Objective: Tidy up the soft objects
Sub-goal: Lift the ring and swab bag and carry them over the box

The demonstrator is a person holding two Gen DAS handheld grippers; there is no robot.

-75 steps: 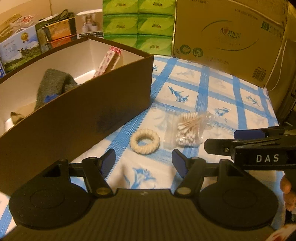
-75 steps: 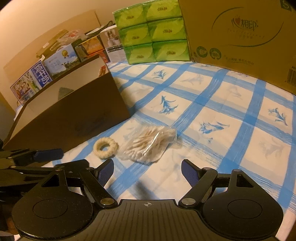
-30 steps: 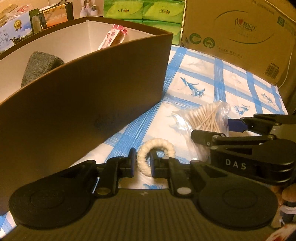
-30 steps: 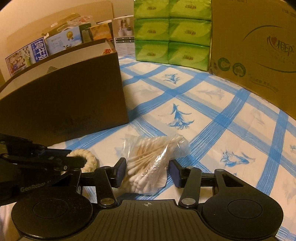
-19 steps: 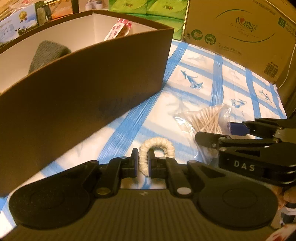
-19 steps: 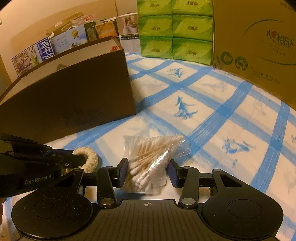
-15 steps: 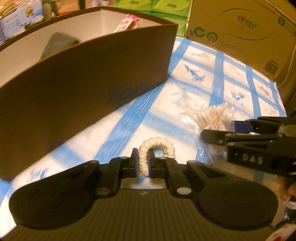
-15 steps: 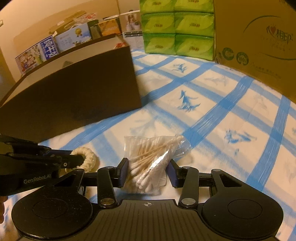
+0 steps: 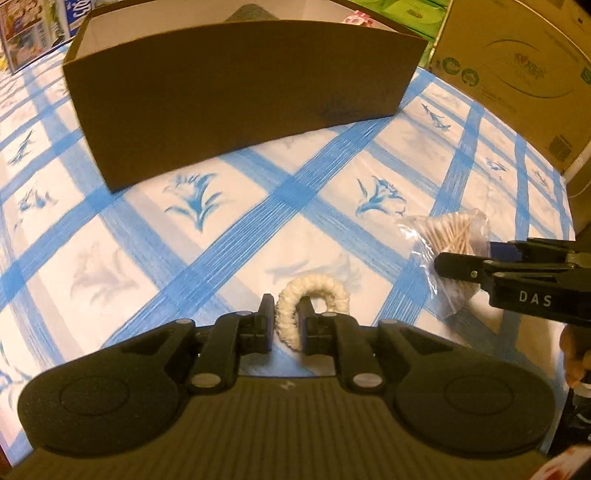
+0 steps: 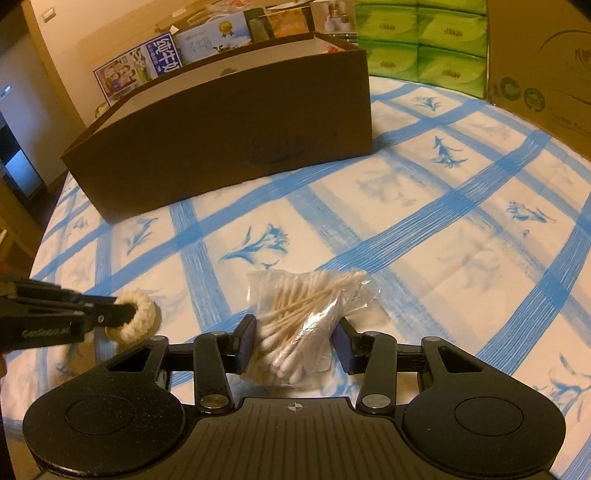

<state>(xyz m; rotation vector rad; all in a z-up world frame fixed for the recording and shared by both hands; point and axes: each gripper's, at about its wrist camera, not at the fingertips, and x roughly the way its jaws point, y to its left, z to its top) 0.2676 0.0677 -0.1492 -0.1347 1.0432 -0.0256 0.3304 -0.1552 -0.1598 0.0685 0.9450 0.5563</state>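
Observation:
My left gripper (image 9: pixel 286 319) is shut on a cream fabric ring (image 9: pixel 317 293) and holds it above the blue checked cloth; the ring also shows in the right wrist view (image 10: pixel 138 315). My right gripper (image 10: pixel 293 345) is shut on a clear bag of cotton swabs (image 10: pixel 299 314), lifted off the cloth; the bag also shows in the left wrist view (image 9: pixel 452 236). A brown cardboard box (image 9: pixel 236 88) stands ahead of both grippers, its near wall facing me (image 10: pixel 236 133). A grey soft item (image 9: pixel 251 9) peeks over its far side.
Green tissue packs (image 10: pixel 421 44) and a large cardboard carton (image 9: pixel 517 70) stand at the back right. Printed boxes (image 10: pixel 147 62) line the back left behind the brown box. The blue checked cloth (image 10: pixel 443 229) covers the surface.
Both grippers closed on their items, the ring and the swab bag, and lifted them. Both have drawn back and up, so the brown box now stands farther away.

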